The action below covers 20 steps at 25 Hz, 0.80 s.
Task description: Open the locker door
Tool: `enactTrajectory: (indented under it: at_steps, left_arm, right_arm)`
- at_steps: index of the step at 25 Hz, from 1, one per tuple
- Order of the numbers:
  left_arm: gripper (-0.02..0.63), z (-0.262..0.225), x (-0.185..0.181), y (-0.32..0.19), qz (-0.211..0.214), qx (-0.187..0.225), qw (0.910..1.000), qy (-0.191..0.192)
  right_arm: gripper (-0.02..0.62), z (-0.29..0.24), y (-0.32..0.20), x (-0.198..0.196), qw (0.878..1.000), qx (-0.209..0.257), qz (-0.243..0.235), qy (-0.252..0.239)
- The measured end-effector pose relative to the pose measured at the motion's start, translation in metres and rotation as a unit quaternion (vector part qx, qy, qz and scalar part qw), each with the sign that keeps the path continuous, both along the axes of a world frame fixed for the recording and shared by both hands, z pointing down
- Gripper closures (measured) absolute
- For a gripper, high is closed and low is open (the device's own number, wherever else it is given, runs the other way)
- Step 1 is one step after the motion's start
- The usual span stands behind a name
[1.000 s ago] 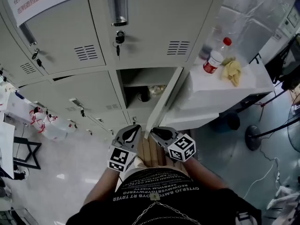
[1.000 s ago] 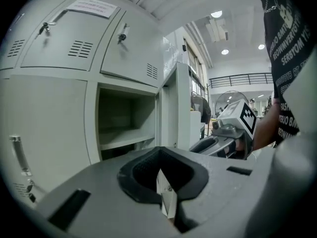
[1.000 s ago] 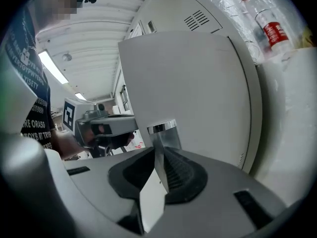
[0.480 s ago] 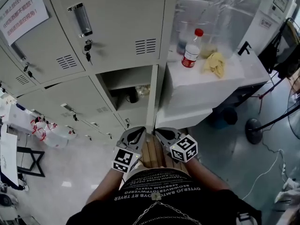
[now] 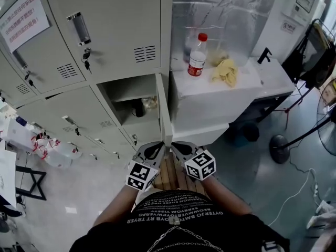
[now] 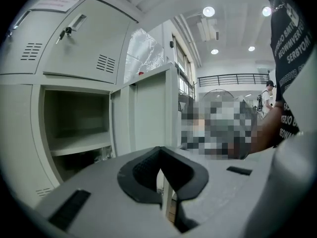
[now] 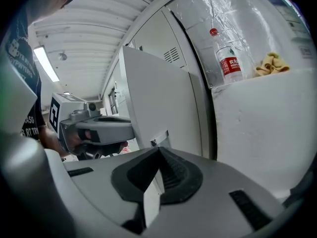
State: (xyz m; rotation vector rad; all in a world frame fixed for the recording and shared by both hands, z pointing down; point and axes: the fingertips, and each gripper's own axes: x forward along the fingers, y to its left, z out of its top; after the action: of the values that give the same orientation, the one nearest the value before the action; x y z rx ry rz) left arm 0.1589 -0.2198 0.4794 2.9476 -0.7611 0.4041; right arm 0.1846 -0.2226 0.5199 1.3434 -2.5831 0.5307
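The grey locker door stands swung out, edge-on toward me, beside its open compartment. Both grippers sit low and close to my body, one on each side of the door's lower edge. My left gripper is shut with nothing held; its view shows the door's inner face and the compartment shelf. My right gripper is shut and empty too, its pads meeting. Its view shows the door's outer face and the left gripper beyond it.
A white cabinet stands right of the lockers, carrying a red-capped bottle and a yellow cloth. Closed lockers with keys fill the left. A wooden board lies at my feet. A fan base stands right.
The door has swung from a slant to edge-on toward me. The lockers have slid left in the head view. Both grippers stay low by my body.
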Motion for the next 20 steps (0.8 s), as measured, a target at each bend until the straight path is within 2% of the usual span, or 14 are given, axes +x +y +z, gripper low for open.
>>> enactTrajectory:
  at_steps: [4,6,11,16,20]
  left_arm:
    - [0.612,-0.008,0.012,0.014,0.013,0.019,0.9997,-0.001]
    - [0.612,-0.015,0.008,0.016,0.002,0.028,0.9996,0.0]
    - [0.612,-0.051,-0.021,0.027,-0.061,0.045,0.9967,0.028]
    - [0.612,-0.106,-0.057,0.053,-0.127,0.102,0.9852,0.052]
    - [0.612,-0.126,-0.079,0.069,-0.167,0.134,0.9758,0.045]
  right_arm:
    - [0.598,-0.005,0.007,0.015,1.0,0.009,0.015,0.007]
    - [0.598,-0.013,0.013,0.022,0.999,0.024,0.025,0.006]
    - [0.6,-0.053,0.033,0.038,0.996,0.082,0.035,0.031]
    - [0.6,-0.111,0.057,0.038,0.987,0.147,0.016,0.064]
    - [0.6,-0.135,0.07,0.028,0.984,0.172,-0.01,0.052]
